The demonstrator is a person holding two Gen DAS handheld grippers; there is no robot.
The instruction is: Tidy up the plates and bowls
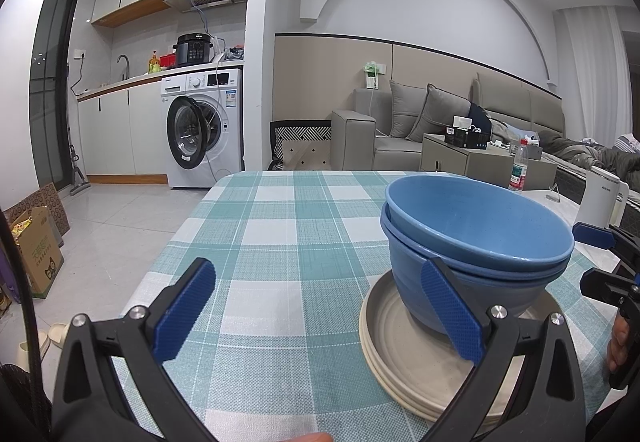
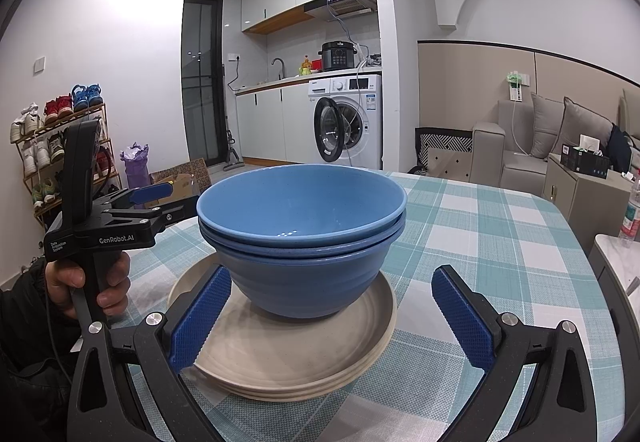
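In the left wrist view, the left tongs point(image 1: 320, 314) are gaping wide and gripping nothing, with the stack of blue bowls point(image 1: 472, 242) sitting on the stack of beige plates point(image 1: 404, 362) on the checked desk point(image 1: 280, 242), just beyond the right-hand finger. In the right wrist view, the right tongs point(image 2: 332, 316) are also standing wide open and empty, their fingers flanking the bowls point(image 2: 304, 238) and plates point(image 2: 288, 358) without touching them, while a hand point(image 2: 86, 282) is holding the left tongs point(image 2: 160, 201) beside the bowls.

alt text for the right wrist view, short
Nested blue bowls sit on stacked beige plates on a checked tablecloth, between the open right gripper fingers. The left gripper is at left, kitchen behind.
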